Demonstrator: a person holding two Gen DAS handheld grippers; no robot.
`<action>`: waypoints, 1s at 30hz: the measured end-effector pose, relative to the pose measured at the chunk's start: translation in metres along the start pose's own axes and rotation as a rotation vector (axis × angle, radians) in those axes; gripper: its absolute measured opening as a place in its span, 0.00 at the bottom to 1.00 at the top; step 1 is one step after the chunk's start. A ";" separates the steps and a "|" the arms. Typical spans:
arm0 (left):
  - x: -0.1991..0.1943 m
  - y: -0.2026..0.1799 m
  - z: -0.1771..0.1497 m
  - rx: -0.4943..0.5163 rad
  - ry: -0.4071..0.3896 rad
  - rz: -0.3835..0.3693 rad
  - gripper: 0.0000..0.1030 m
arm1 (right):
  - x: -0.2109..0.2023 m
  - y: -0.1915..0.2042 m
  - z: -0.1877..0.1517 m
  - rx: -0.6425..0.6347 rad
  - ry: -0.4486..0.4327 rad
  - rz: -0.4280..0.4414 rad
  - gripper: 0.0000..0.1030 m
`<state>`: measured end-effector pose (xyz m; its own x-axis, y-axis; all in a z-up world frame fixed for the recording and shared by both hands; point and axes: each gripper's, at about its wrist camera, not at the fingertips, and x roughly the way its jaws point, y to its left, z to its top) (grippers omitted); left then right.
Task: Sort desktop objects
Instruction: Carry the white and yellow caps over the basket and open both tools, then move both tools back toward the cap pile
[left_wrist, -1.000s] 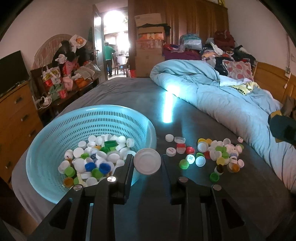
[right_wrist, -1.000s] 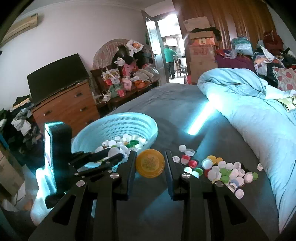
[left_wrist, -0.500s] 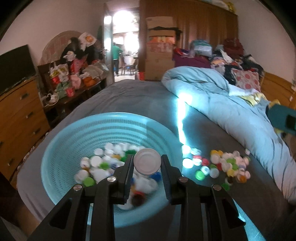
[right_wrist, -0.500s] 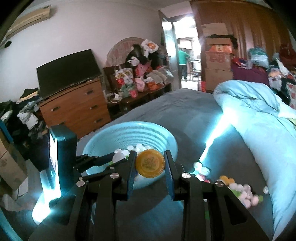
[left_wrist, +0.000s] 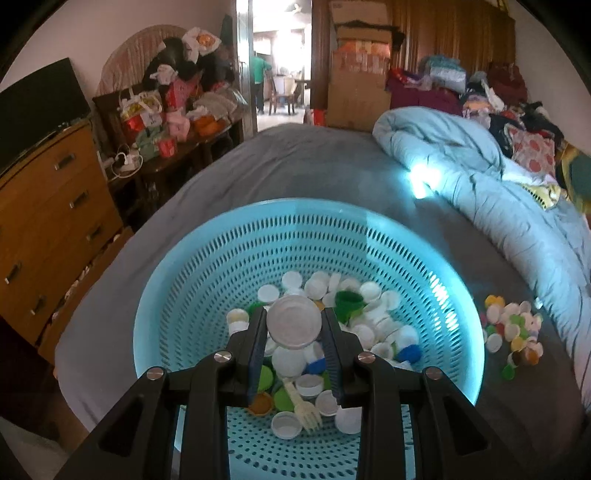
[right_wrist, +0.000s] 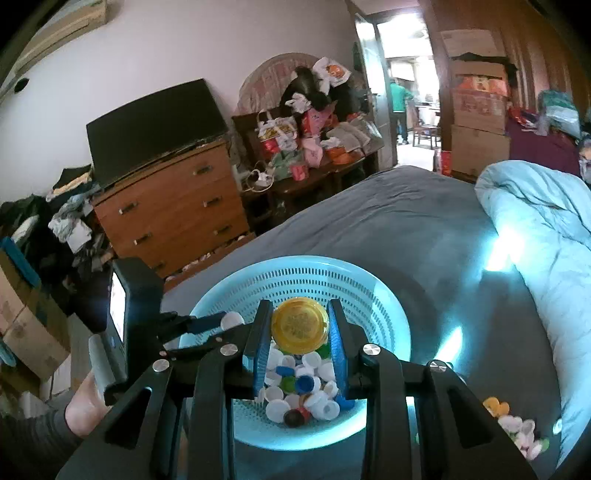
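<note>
A light blue perforated basket (left_wrist: 436, 266) (right_wrist: 388, 306) sits on the grey bed and holds several bottle caps of mixed colours plus a small cream plastic fork (left_wrist: 304, 406). My left gripper (left_wrist: 294, 325) is shut on a white cap (left_wrist: 293, 326) and hangs over the basket's middle. My right gripper (right_wrist: 300, 325) is shut on a yellow cap (right_wrist: 300, 325) above the basket's near side. In the right wrist view the left gripper (right_wrist: 207, 328), held by a hand (right_wrist: 83, 406), reaches in from the left. A loose pile of caps (left_wrist: 513, 332) (right_wrist: 517, 428) lies on the bed right of the basket.
A rolled light blue duvet (left_wrist: 480, 192) lies along the bed's right side. A wooden dresser (right_wrist: 173, 214) with a TV (right_wrist: 155, 125) stands to the left, beside a cluttered table (right_wrist: 306, 147). Cardboard boxes (left_wrist: 358, 81) are stacked near the doorway, where a person in green (right_wrist: 399, 107) stands.
Both grippers have swung left from beside the loose pile to over the basket, each still clamped on its cap. The basket now fills the centre of both views.
</note>
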<state>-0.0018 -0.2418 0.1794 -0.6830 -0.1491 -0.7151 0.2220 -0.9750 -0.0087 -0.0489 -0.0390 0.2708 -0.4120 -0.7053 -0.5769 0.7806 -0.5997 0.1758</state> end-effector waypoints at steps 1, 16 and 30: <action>0.005 0.000 -0.001 0.004 0.012 0.000 0.30 | 0.002 0.001 0.000 -0.006 0.002 0.003 0.25; 0.038 -0.010 0.010 0.010 0.067 0.060 0.65 | 0.038 -0.012 -0.021 -0.024 0.057 0.007 0.60; -0.011 -0.210 -0.060 0.297 0.029 -0.411 0.79 | -0.122 -0.224 -0.155 0.419 -0.137 -0.254 0.60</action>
<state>0.0008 -0.0252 0.1472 -0.6520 0.2571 -0.7133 -0.2717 -0.9575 -0.0968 -0.1003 0.2399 0.1777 -0.6443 -0.5438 -0.5378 0.4037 -0.8390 0.3647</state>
